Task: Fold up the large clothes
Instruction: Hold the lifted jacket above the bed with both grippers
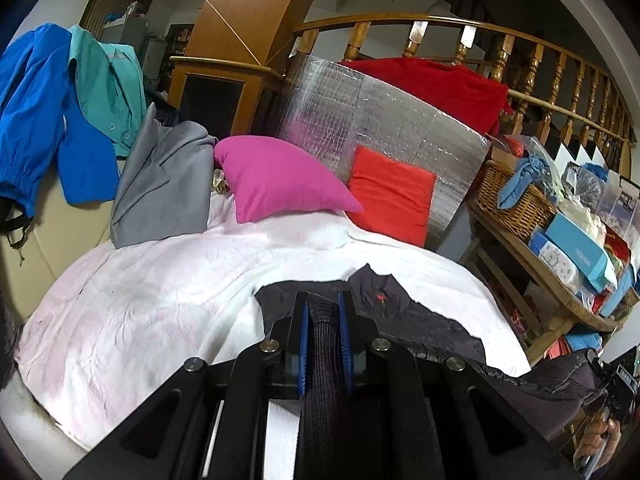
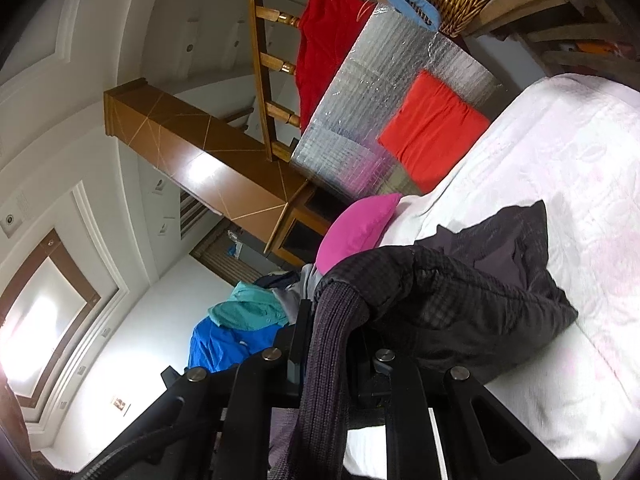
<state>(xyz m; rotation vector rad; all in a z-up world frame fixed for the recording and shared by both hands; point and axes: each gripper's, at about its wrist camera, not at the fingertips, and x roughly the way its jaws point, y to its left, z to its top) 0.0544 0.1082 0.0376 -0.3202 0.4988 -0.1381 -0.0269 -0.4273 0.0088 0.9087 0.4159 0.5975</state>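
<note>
A dark grey-black jacket [image 1: 404,316] lies partly on the white bed cover [image 1: 168,288], its body trailing off to the right. My left gripper [image 1: 323,308] is shut on the jacket's ribbed knit band, low over the bed's front part. In the right wrist view, rolled on its side, my right gripper [image 2: 334,312] is shut on another ribbed cuff of the same jacket [image 2: 460,292], which bunches over the jaws and hides the right finger. The jacket hangs between the two grippers above the bed cover [image 2: 568,152].
A pink pillow [image 1: 276,178], a red cushion [image 1: 390,196] and a silver foil board [image 1: 400,136] stand at the bed's far end. Grey [image 1: 164,184], blue [image 1: 36,120] and teal clothes hang at left. A wooden shelf with a wicker basket [image 1: 516,196] and boxes stands at right.
</note>
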